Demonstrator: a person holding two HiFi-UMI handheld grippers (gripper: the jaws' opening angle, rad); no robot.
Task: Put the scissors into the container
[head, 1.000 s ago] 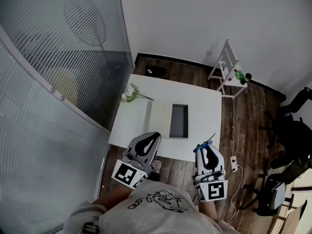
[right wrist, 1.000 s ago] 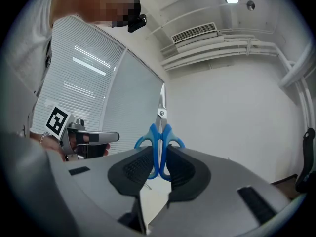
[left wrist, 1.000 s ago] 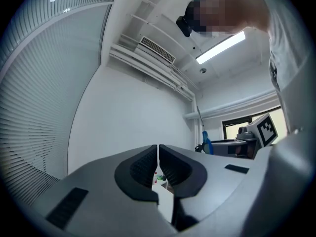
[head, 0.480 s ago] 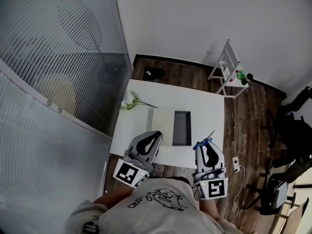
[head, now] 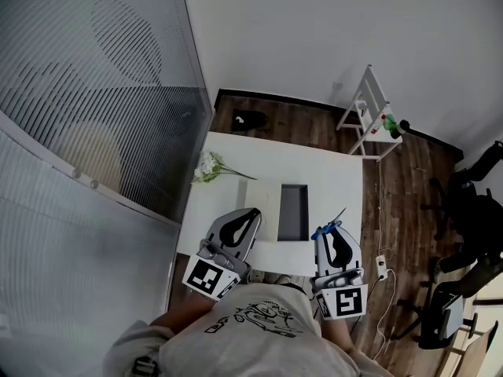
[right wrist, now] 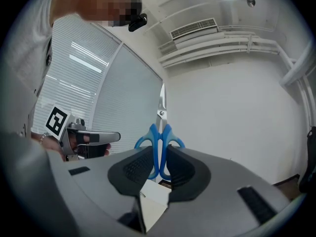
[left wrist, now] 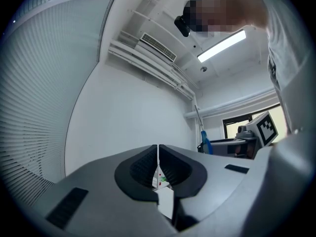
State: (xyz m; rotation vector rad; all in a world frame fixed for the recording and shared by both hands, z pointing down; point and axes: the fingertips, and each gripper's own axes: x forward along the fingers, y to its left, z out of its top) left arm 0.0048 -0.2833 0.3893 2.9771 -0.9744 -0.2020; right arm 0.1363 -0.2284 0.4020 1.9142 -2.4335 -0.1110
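Two tools hover at the bench [head: 322, 171] edge: right tool [head: 330, 228] pinches the blue-handled scissors [right wrist: 160, 141], blades pointing away; left tool [head: 252, 214] pressed together, empty; the container [head: 293, 211] sits ahead.

Head view high over table [head: 314, 167], steeply down, gripper views close-in — tilted upward (sharing the ceiling [right wrist: 197, 4]).

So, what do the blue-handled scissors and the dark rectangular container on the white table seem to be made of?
The blue-handled scissors: handles look like smooth, glossy plastic in one even blue; blades seem bare metal, pale and bright, with a round pivot screw. The dark rectangular container: matt dark grey inside; too small to tell plastic from card.
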